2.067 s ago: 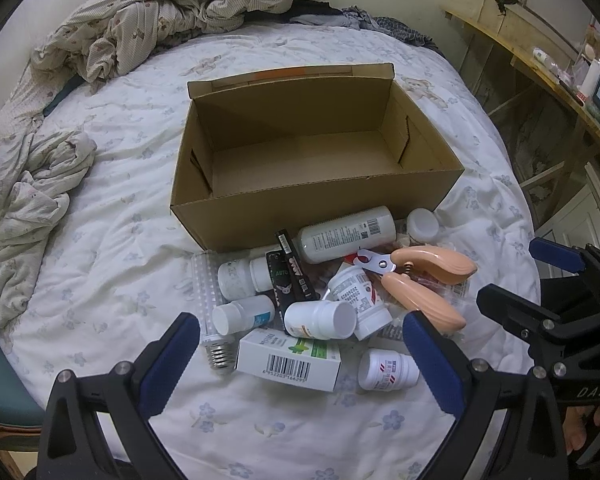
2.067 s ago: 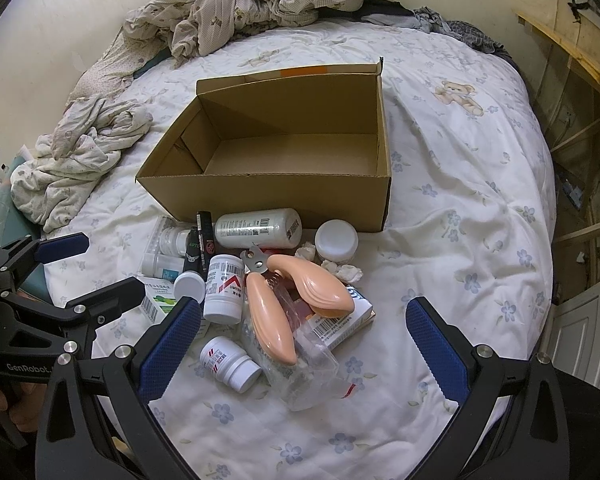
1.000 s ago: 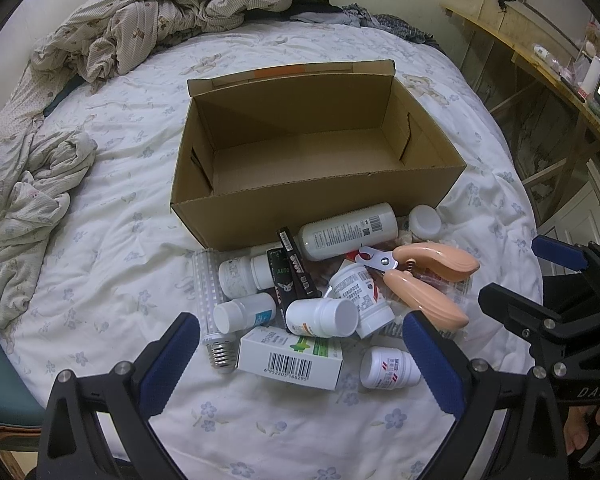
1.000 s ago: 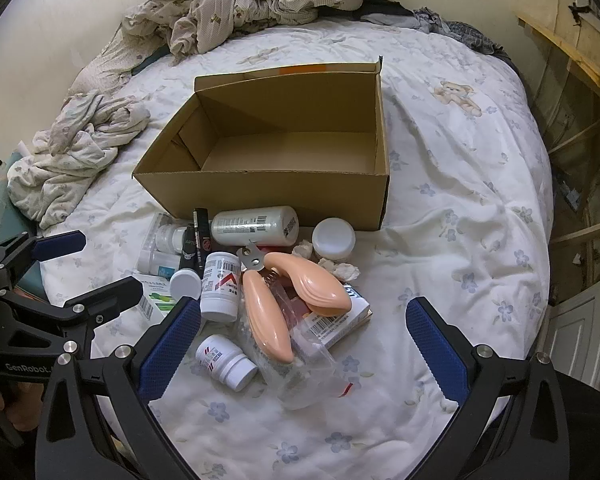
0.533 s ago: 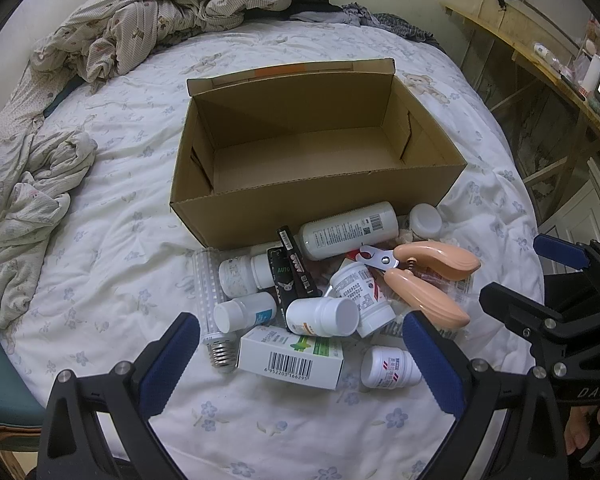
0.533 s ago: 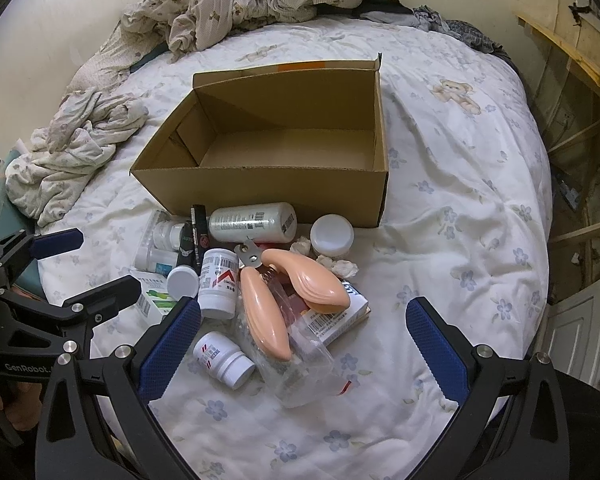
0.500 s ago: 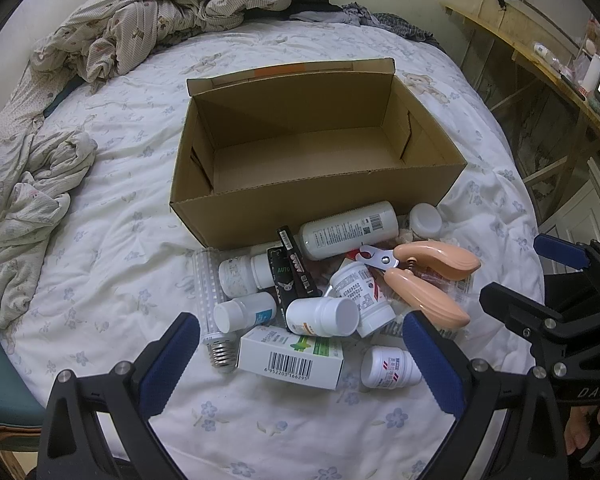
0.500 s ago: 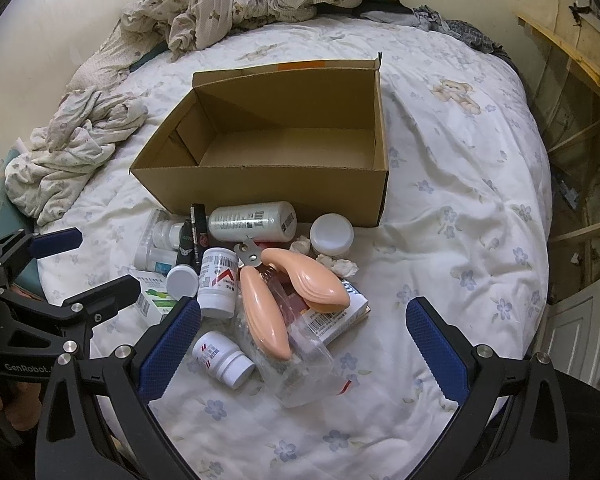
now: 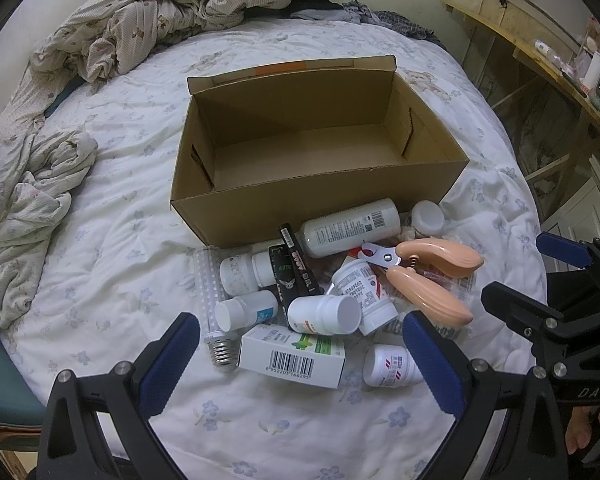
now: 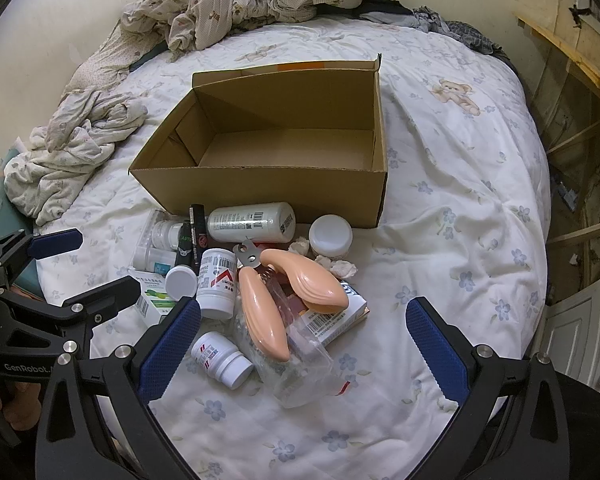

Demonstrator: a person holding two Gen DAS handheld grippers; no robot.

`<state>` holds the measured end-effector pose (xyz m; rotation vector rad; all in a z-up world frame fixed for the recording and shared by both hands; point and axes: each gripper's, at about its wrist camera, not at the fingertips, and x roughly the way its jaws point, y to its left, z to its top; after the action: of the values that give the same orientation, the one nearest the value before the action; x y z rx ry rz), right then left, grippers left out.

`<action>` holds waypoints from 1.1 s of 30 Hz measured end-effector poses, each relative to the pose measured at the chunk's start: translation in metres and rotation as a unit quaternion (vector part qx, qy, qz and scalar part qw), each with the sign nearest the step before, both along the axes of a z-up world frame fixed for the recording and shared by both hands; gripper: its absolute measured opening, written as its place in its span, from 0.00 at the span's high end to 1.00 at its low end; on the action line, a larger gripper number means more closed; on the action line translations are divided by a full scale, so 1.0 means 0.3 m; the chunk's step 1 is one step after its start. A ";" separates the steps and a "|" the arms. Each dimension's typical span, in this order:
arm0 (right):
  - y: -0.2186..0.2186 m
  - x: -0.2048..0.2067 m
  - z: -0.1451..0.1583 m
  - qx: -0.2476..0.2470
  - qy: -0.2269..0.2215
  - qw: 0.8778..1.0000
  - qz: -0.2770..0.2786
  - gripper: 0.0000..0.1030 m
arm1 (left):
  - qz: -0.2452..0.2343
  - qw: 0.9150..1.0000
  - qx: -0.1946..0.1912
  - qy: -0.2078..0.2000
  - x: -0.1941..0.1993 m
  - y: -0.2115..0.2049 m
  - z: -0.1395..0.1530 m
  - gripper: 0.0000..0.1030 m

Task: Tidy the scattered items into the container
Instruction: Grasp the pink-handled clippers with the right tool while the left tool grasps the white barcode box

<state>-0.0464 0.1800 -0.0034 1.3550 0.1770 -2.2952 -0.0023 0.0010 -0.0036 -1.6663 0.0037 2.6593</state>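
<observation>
An open, empty cardboard box (image 9: 260, 216) (image 10: 268, 192) sits on the bed. A pile lies in front of it: a long white bottle (image 9: 350, 227) (image 10: 251, 222), peach-handled clippers (image 9: 428, 276) (image 10: 284, 288), several small white pill bottles (image 9: 324, 314) (image 10: 218, 282), a white carton with a barcode (image 9: 292, 356), a bulb (image 9: 214, 308), a black tube (image 9: 296, 264), a white jar (image 10: 331, 236) and a clear bag (image 10: 300, 364). My left gripper (image 9: 300, 364) hovers open just short of the pile. Open as well, my right gripper (image 10: 304, 344) hangs over the pile's right part.
Crumpled bedding (image 9: 24, 192) lies left of the box, and a heaped quilt (image 10: 240, 4) at the bed's head. A wooden shelf (image 9: 548, 60) and cabinet stand right of the bed. Bare flowered sheet (image 10: 460, 208) spreads right of the pile.
Both views have drifted very slightly; the box and pile lie as before. Neither gripper has shut or touched anything.
</observation>
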 end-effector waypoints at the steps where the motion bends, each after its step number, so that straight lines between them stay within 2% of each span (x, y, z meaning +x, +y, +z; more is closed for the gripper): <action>1: 0.005 -0.003 0.010 -0.007 0.003 1.000 0.000 0.00 | 0.000 1.000 0.001 -0.001 0.000 0.000 -0.001 0.01; 5: 0.079 -0.048 0.049 -0.080 -0.015 0.996 -0.018 0.00 | 0.004 1.000 0.030 0.000 -0.007 -0.019 0.008 0.01; 7: 0.110 -0.076 0.050 -0.090 -0.024 0.995 -0.033 0.00 | 0.018 0.998 0.052 0.009 -0.010 -0.050 0.023 0.01; 11: 0.131 -0.125 0.039 -0.074 -0.042 0.996 -0.040 0.00 | 0.021 0.995 0.094 0.018 -0.007 -0.102 0.047 0.01; 16: 0.040 -0.170 -0.034 -0.051 -0.118 0.991 0.029 0.01 | 0.006 0.990 0.140 0.017 0.003 -0.129 0.053 0.01; 18: -0.014 -0.168 -0.050 -0.001 -0.096 0.994 0.054 0.01 | -0.009 0.985 0.169 0.016 0.010 -0.136 0.057 0.01; 20: -0.067 -0.162 -0.068 0.054 -0.068 0.993 0.080 0.02 | -0.012 0.986 0.168 0.016 0.016 -0.136 0.058 0.01; 22: -0.122 -0.174 -0.107 0.110 -0.063 0.986 0.108 0.20 | -0.007 0.986 0.168 0.012 0.018 -0.143 0.054 0.01; 23: -0.140 -0.184 -0.128 0.127 -0.070 0.982 0.118 0.41 | -0.001 0.986 0.167 0.010 0.020 -0.151 0.051 0.01; 24: -0.154 -0.193 -0.150 0.137 -0.077 0.980 0.125 0.46 | 0.004 0.986 0.164 0.008 0.022 -0.160 0.047 0.01; 27: -0.182 -0.212 -0.208 0.164 -0.090 0.973 0.137 0.46 | 0.033 0.989 0.142 0.000 0.031 -0.194 0.030 0.01; 31: -0.208 -0.209 -0.247 0.173 -0.092 0.968 0.158 0.47 | 0.045 0.987 0.152 -0.017 0.044 -0.240 -0.004 0.01; 33: -0.211 -0.199 -0.259 0.172 -0.089 0.967 0.167 0.63 | 0.048 0.988 0.146 -0.021 0.053 -0.256 -0.018 0.01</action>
<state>-0.1063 0.1168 -0.0811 1.5519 0.7144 -1.9096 0.0135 -0.0758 -0.0091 -1.6619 -0.4538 2.5344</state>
